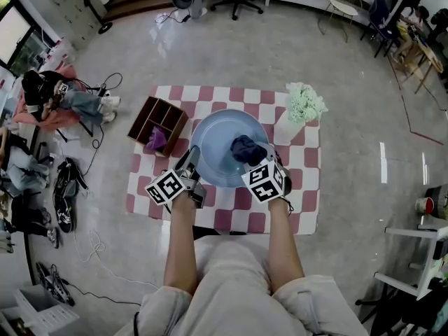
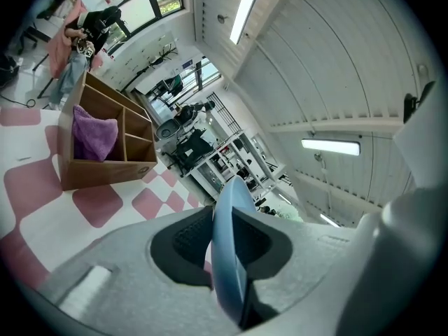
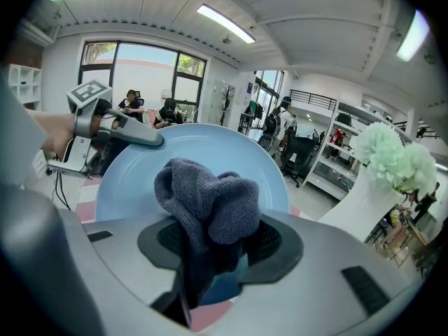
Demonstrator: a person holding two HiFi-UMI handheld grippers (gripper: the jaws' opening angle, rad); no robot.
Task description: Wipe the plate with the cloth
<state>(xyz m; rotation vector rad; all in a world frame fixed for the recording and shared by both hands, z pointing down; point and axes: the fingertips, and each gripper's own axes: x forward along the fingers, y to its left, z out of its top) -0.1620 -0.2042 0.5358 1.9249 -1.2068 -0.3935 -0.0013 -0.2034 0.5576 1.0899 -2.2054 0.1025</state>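
Observation:
A light blue plate (image 1: 213, 142) is held tilted above the pink-checked table (image 1: 308, 187). My left gripper (image 1: 187, 168) is shut on the plate's left rim; in the left gripper view the plate (image 2: 231, 250) shows edge-on between the jaws. My right gripper (image 1: 269, 161) is shut on a dark blue cloth (image 1: 246, 149), which rests bunched on the plate's right half. In the right gripper view the cloth (image 3: 206, 205) sits against the plate's face (image 3: 140, 180), with the left gripper (image 3: 150, 140) clamped on the far rim.
A wooden divided box (image 1: 158, 124) with a purple cloth (image 1: 156, 141) in it stands at the table's left. A white vase of pale green flowers (image 1: 301, 110) stands at the back right. People sit on the floor at the left.

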